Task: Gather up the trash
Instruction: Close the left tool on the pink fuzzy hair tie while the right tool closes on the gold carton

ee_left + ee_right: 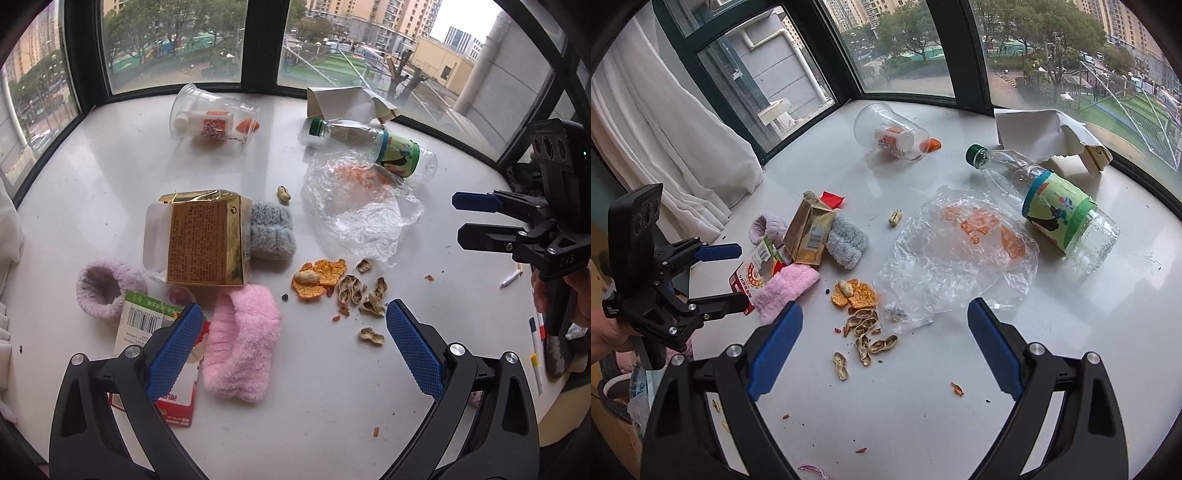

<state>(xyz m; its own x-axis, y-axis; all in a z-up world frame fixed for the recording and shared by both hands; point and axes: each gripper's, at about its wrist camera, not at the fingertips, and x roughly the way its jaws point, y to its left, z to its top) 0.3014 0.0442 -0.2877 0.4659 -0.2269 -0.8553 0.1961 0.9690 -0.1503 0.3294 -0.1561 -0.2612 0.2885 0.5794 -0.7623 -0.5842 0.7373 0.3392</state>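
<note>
Both claws hang spread wide and empty above the white table (110,177); nothing collected yet.

Left to right: left claw (293,338) over the fluffy pink sock (242,343). Socks probably aren't trash, so leave them. Stiff gold carton (205,240) offers flat faces to pinch. Brittle peanut shells (360,291) and orange peel (319,277) crumble; scoop last. Crinkly clear bag (955,258) lies under the right claw (884,343); gather a fold. Rigid bottle (1052,206) far right rolls.

Peanut shells (356,291) lie before the plastic bag (364,212). The bottle (369,146) rests behind the bag, the carton (205,243) to its left.
</note>
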